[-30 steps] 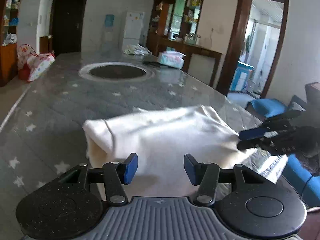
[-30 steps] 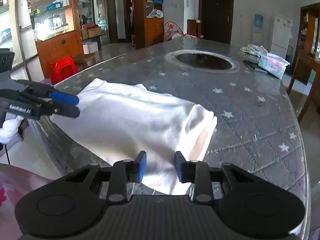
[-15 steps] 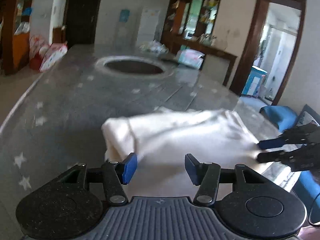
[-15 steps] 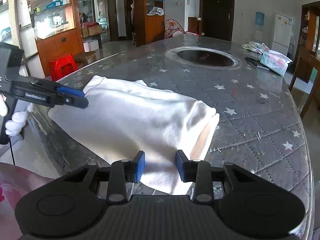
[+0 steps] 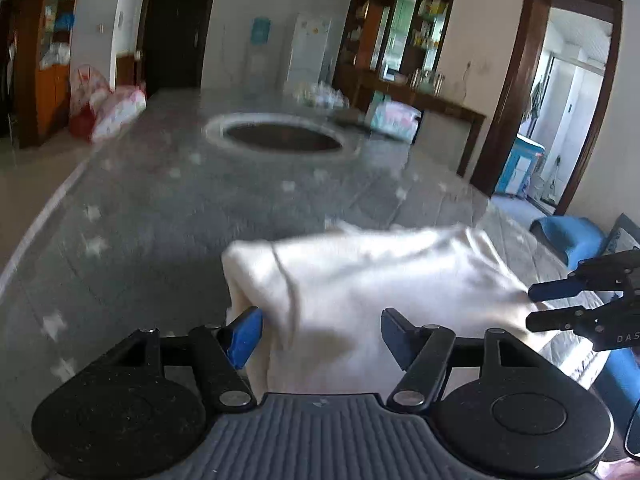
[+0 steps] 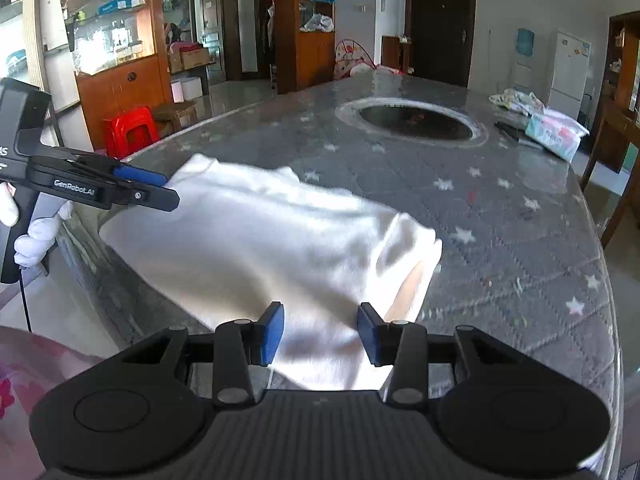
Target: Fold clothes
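white cloth [image 6: 256,236] lies partly doubled on the grey starred table [image 6: 500,216], near its front edge, one end folded into a thick roll. it looks light, limp and likely to sag or slide, so hold it at corners or hems, both ends together. left gripper [image 5: 322,330] is spread over the rolled end; right gripper [image 6: 320,330] is spread over the other end, neither pinching anything.

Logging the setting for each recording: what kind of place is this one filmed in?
Most likely a home's living or dining room: a white refrigerator, wooden shelving cabinets stocked with household goods, and a large grey star-patterned table with a white garment on it.
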A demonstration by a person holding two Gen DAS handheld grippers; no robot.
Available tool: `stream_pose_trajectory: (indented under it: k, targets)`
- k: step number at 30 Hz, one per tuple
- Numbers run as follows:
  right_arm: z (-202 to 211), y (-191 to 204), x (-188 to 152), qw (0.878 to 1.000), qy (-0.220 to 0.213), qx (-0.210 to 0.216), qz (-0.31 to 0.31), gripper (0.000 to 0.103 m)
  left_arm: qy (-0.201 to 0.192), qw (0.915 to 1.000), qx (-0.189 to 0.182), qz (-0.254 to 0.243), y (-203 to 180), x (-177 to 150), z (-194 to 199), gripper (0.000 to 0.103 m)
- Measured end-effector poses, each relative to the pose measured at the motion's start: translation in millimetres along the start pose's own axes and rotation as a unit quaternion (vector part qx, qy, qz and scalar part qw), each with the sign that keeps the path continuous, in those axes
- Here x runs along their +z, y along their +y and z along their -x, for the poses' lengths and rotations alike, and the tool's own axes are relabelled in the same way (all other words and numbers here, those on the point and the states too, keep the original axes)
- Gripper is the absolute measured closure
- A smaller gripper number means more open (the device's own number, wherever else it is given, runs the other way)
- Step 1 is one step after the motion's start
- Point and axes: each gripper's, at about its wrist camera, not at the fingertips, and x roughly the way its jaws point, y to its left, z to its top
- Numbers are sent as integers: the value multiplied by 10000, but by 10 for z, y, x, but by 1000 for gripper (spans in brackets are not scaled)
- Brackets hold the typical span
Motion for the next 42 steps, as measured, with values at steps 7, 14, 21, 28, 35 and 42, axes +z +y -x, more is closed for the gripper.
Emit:
stream_pose_trajectory:
  k: [7, 14, 21, 28, 35, 42]
  targets:
    - [-170, -64, 173, 9998, -159, -61, 56, 59, -317, 9994, -140, -31, -53, 149, 54, 34]
    - [-525, -255, 277, 9993, -157, -180, -279, 59, 47, 9997, -225, -65, -44, 141, -301, 34]
    - [-544, -332, 286, 9986, -202, -246, -419, 58, 40, 9998, -192, 34, 25, 84, -245, 33]
    - [-647, -380, 279, 9977, -107, -327, -581, 58, 143, 9998, -89, 105, 71, 55, -295, 33]
    - [-495, -202, 339, 9993, -216, -265, -164, 58, 28, 9995, 4, 312, 140, 116, -122, 32]
    - [-384, 62, 356, 9991, -242, -17, 351, 44, 332, 9969, 300, 642, 265, 68, -106, 27]
